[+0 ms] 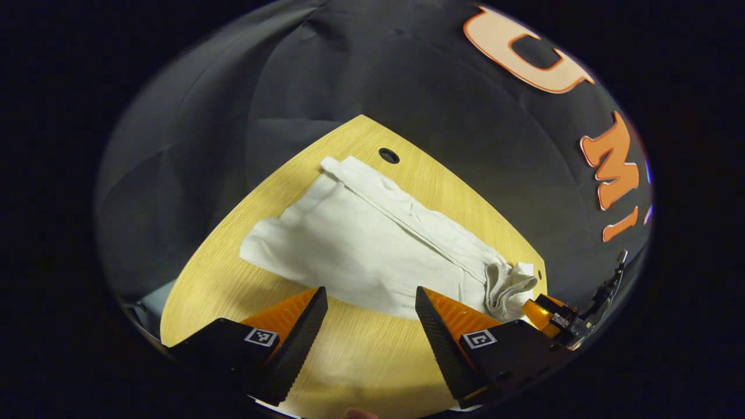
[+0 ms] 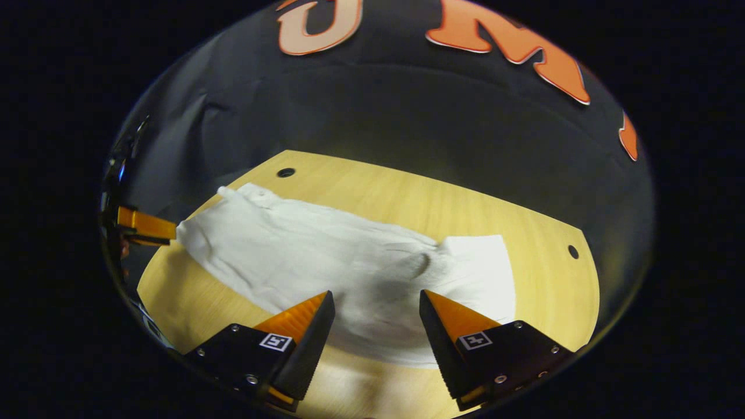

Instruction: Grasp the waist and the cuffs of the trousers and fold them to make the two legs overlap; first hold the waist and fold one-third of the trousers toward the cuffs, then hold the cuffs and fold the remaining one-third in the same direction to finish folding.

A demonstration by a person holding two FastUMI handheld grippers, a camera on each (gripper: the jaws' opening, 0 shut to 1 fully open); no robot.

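White trousers (image 1: 372, 244) lie flat and lengthwise on the wooden table (image 1: 361, 361), with a long seam running along them and a ribbed end (image 1: 509, 285) bunched at the right. My left gripper (image 1: 371, 294) hovers open at the trousers' near edge, nothing between its fingers. My right gripper (image 1: 547, 311) sits just beside the ribbed end. In the right gripper view the trousers (image 2: 326, 256) stretch from left to right. My right gripper (image 2: 377, 297) hangs open above their near middle, holding nothing. My left gripper (image 2: 145, 227) shows by the trousers' left end.
The table has small round holes near its far edge (image 1: 388, 155) (image 2: 285, 172) and at its right side (image 2: 573, 251). Black cloth walls close in behind the table. Bare wood (image 2: 541, 233) lies to the right of the trousers.
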